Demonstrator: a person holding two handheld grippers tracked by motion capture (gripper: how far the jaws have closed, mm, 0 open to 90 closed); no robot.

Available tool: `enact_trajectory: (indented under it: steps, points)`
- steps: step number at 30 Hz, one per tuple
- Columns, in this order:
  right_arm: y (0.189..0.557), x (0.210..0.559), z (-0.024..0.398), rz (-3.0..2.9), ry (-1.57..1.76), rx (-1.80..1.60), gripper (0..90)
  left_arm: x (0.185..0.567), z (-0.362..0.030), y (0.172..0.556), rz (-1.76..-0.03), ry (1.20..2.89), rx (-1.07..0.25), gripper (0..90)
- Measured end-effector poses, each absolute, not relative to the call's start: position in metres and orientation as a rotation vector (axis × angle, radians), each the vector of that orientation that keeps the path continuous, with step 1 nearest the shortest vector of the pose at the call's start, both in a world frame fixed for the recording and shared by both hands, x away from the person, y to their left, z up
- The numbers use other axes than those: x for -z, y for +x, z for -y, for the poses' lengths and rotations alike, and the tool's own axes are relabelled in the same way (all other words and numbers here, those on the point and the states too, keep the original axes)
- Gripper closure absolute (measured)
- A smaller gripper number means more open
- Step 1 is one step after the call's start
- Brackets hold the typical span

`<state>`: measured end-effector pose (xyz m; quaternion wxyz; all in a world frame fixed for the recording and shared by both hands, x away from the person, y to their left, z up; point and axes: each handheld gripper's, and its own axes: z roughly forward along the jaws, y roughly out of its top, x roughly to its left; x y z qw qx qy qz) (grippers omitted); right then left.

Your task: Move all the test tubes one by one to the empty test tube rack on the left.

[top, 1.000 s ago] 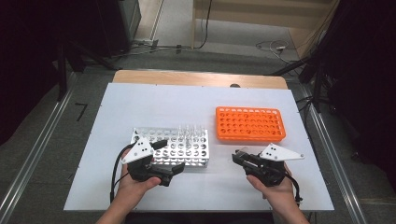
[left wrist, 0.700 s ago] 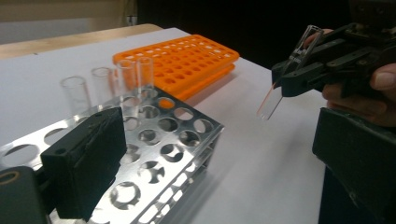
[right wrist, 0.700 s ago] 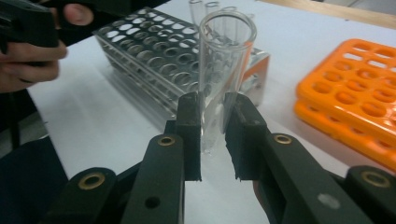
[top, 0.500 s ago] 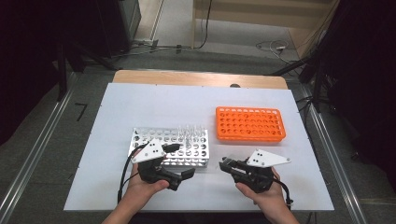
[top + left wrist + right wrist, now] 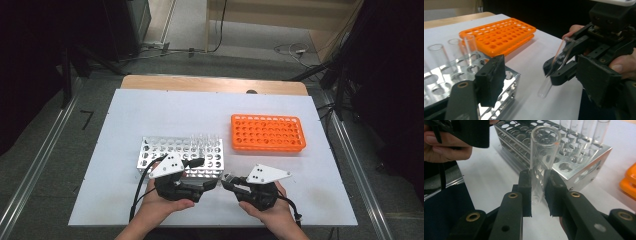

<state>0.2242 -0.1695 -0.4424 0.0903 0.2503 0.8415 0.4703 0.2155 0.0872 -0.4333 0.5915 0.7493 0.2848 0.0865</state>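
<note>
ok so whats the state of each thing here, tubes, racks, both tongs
held test tube: clamped in the right tongs, tilted, empty
right tongs: shut on the held test tube
left tongs: part open, jaws have just been closing, nothing between them
metal rack: on the table, a few empty tubes upright at one end
rack tubes: upright, empty
orange rack: on the table, holes empty

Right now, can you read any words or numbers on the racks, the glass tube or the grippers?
None: no readable text shows on the orange rack, the metal rack, the glass tube, the left gripper or the right gripper.
</note>
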Motion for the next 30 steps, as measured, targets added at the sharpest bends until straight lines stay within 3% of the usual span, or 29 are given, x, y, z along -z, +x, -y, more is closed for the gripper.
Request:
enact_trajectory:
  steps: [30]
  points:
    - [0.218,0.441,0.145,-2.575,0.677,-1.365,74.1,0.433,-0.065,0.210,-0.567,1.813,-0.198,72.5]
